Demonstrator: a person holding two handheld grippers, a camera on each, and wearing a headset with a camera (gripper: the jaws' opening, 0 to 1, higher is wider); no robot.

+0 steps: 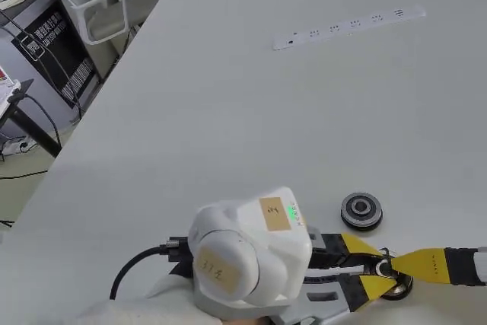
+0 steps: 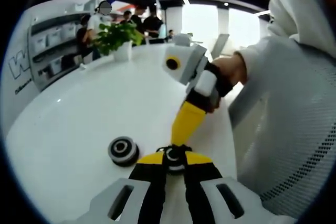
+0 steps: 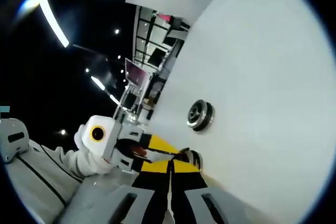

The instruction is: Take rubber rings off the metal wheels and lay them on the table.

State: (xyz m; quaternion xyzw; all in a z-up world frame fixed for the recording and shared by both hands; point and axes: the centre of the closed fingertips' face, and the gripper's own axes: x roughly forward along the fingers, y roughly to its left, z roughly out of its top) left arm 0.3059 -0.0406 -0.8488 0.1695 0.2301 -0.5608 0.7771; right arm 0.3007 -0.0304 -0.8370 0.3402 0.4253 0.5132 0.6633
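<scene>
**Pin the wheel, peel one side first**

Your left gripper [image 1: 379,272] is clamped on a wheel [image 2: 175,160] at the near edge of the surface [image 1: 251,112]. Press it flat so it cannot roll. Your right gripper [image 3: 170,167] has its jaws together at that wheel's rim, but whether they have caught the rubber ring is too small to tell. I would lift one side of the ring first, then draw it away from the left gripper. The second wheel [image 1: 361,211] lies near; steer clear of it.

Bright even overhead light, soft shadows on table [image 1: 228,112]; fisheye edges warped, bg slightly blurry.
</scene>
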